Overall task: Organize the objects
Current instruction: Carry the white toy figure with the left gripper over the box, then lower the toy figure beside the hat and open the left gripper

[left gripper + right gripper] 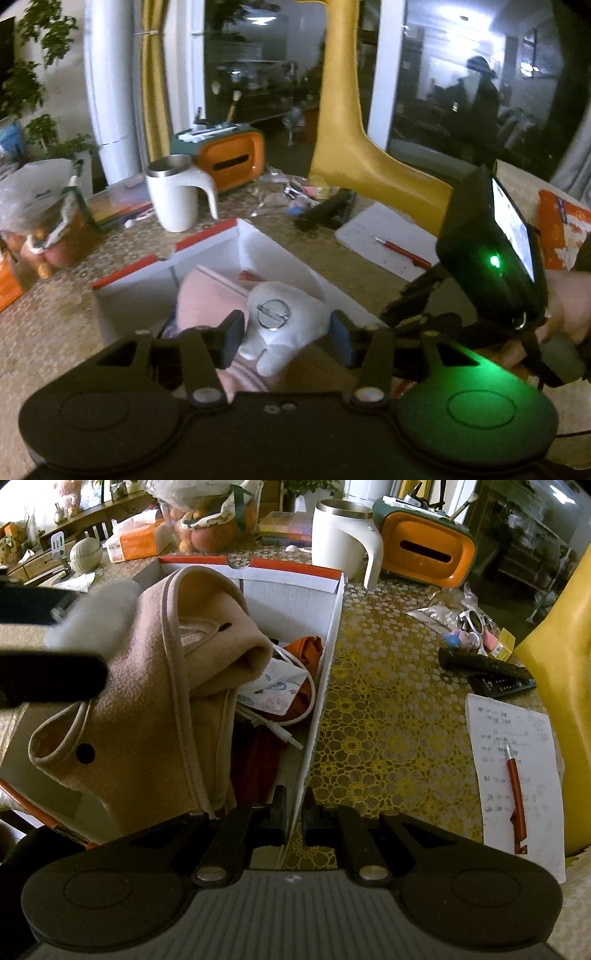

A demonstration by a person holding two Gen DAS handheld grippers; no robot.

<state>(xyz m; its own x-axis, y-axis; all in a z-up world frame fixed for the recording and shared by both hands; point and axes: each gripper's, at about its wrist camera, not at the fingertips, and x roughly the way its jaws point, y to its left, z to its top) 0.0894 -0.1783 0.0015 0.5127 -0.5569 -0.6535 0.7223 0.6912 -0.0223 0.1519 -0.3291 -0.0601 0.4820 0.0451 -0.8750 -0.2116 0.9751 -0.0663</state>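
A white cardboard box with red-edged flaps (236, 251) stands on the table. In it lie a pink fleece garment (147, 686), an orange cloth (308, 650) and a white cable (273, 731). A white plush toy with a round metal badge (280, 317) rests on the garment. My left gripper (286, 338) is open, its fingers on either side of the toy. My right gripper (294, 819) is shut on the box's near side wall (325, 686). The left gripper shows blurred at the left of the right wrist view (48, 657).
On the patterned tablecloth (388, 709) stand a white mug (177, 195), an orange tissue box (229, 158), a bag of fruit (44, 229), two remotes (487, 672), and a sheet of paper (517, 753) with a red pen (515, 782). A yellow chair back (354, 147) rises behind.
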